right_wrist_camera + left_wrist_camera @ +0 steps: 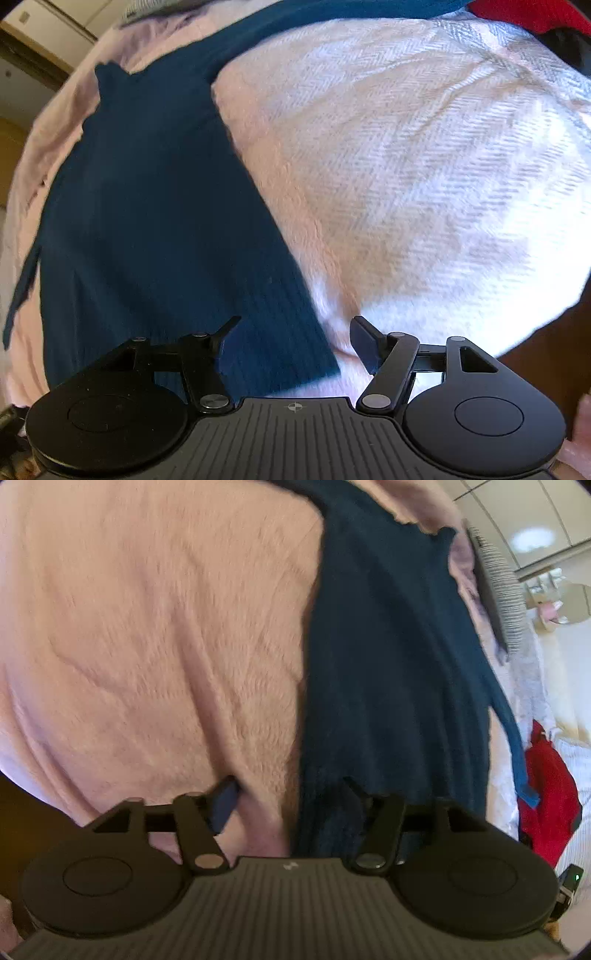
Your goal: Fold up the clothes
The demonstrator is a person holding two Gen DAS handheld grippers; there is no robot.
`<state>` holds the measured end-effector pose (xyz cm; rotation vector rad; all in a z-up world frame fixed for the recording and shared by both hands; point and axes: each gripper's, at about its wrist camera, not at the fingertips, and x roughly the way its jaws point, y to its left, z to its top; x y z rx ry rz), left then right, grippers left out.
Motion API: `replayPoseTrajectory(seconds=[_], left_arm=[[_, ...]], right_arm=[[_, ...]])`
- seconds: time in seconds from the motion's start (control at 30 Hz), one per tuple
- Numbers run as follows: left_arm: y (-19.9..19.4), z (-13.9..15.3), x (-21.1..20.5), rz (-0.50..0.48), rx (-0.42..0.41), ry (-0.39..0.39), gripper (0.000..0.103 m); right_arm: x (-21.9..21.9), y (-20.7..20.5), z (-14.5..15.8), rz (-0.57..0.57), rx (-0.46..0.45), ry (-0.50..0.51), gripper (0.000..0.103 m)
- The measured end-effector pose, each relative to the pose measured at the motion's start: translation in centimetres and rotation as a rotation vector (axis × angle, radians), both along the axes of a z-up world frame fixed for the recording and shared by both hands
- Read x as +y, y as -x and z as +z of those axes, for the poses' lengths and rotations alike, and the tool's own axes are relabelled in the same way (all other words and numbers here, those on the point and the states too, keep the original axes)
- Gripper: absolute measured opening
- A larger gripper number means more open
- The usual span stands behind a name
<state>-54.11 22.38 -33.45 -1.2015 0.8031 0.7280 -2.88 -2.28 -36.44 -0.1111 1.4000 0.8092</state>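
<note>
Right up close, the left gripper (pixel 288 801) has its fingers spread wide over the bed, nothing pinched between them. One finger sits over the fluffy pink blanket (pixel 155 646), the other is down at the near hem of the dark blue garment (pixel 388 672), apparently touching the cloth. The near left corner of that garment lies just at 12 o'clock from the gripper's centre.

Over to the other side: the right gripper (pixel 295 339) is spread as well, holding nothing. The near right corner of the dark blue garment (pixel 147 221) lies right between its fingers, at about 11 o'clock, with the pink blanket (pixel 325 221) showing at 1 o'clock.

Moving out, the garment runs away from both grippers as a long, fairly flat panel, ribbed in texture. A narrow strip of it, a strap or a sleeve, it is hard to say, trails off toward 3 o'clock in the left view.

Farther still, a pale woven blanket (pixel 443 129) covers the bed at 1 to 2 o'clock in the right view, and a red garment (pixel 550 794) waits in a heap at 3 o'clock in the left view, with a grey striped piece (pixel 498 590) beyond at 2 o'clock.

The read: the blue piece looks laid out flat, no fold visible in it. Both near corners want gripping next, then the fold; the red and striped items look untouched.
</note>
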Motion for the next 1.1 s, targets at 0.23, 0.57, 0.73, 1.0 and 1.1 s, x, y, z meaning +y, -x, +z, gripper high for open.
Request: replayPoseTrajectory(seconds=[0.23,0.57,0.73,1.0,1.1], left_arm=[[0.9,1.4,1.3,-0.074,-0.123,0.023,0.005],[3.6,3.7,2.2,-0.108,0.033,-0.107,0.004],[0.4,1.3,0.4,-0.24,0.237,-0.149,0.014],[-2.6,7.3,2.3,-0.265,0.248,-0.281,0.01],[-7.7,6.7,3.9,-0.257,0.165,-0.328,0.012]], right_arm=[[-0.1,1.5,-1.6,-0.005,0.119,-0.079,0.014],[-0.8,3.5,3.0,0.034,0.016,-0.022,0.013],[-0.6,4.4,3.5,0.06,-0.097,0.087,0.038],[2.1,6.0,5.2,0.115,-0.271,0.098,0.056],[5.3,6.9,5.9,0.165,-0.336,0.01,0.056]])
